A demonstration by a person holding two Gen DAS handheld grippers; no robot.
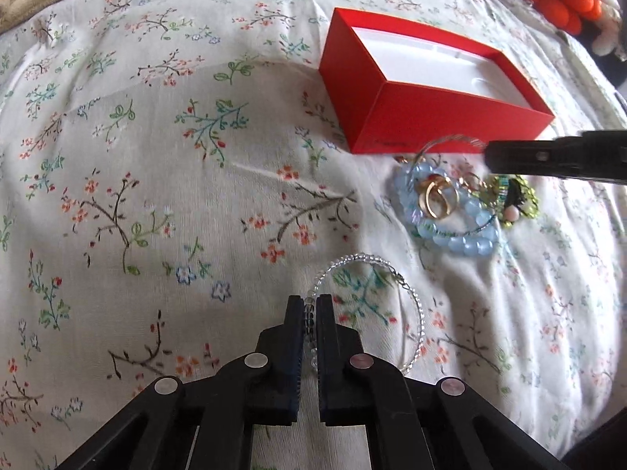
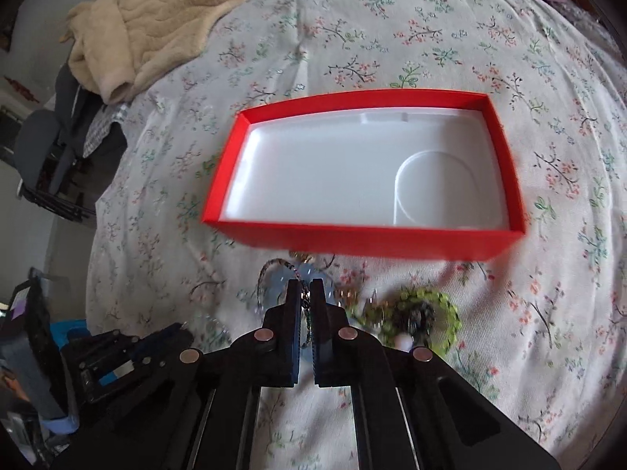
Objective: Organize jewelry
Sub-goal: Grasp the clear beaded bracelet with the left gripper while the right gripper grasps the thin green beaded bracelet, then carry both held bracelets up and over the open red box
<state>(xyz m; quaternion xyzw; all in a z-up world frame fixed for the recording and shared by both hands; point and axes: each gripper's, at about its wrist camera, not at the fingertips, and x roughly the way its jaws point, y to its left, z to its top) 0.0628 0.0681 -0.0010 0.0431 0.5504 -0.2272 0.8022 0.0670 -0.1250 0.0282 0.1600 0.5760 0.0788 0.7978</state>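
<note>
- My left gripper (image 1: pixel 309 303) is pinched tight on a clear-beaded bracelet (image 1: pixel 411 293); a short run of its glassy beads sits squeezed between the two black pads, and the rest of the loop lies on the floral bedsheet (image 1: pixel 156 156) to the right of the fingers.
- My right gripper (image 2: pixel 306 288) has its jaws drawn together on a thin dark beaded strand (image 2: pixel 274 264), which arcs up and to the left from the fingertips.
- The remaining jewelry is heaped on the sheet just in front of the open red cardboard box with a white moulded liner (image 1: pixel 450 121): a pale blue round-bead bracelet (image 1: pixel 462 243) circling a pair of gold rings (image 1: pixel 435 199), and beside it a lime-green beaded piece (image 1: pixel 525 203) with a small pink bead.
- The box stands apart from both grippers, and its liner shows only bare white.
- The left wrist view gives the pile sharp and shows the right gripper coming in from the right edge above the heap, with a thin wire-like hoop at its tip.
- The right wrist view looks straight down into the box, showing the liner's rounded recess, but the pile there is smeared; the strand I hold may be that same hoop, though I cannot be sure.
- That view alone shows a beige quilted blanket (image 2: pixel 156 19) bunched at the bed's far corner, and the left gripper low at the left.
</note>
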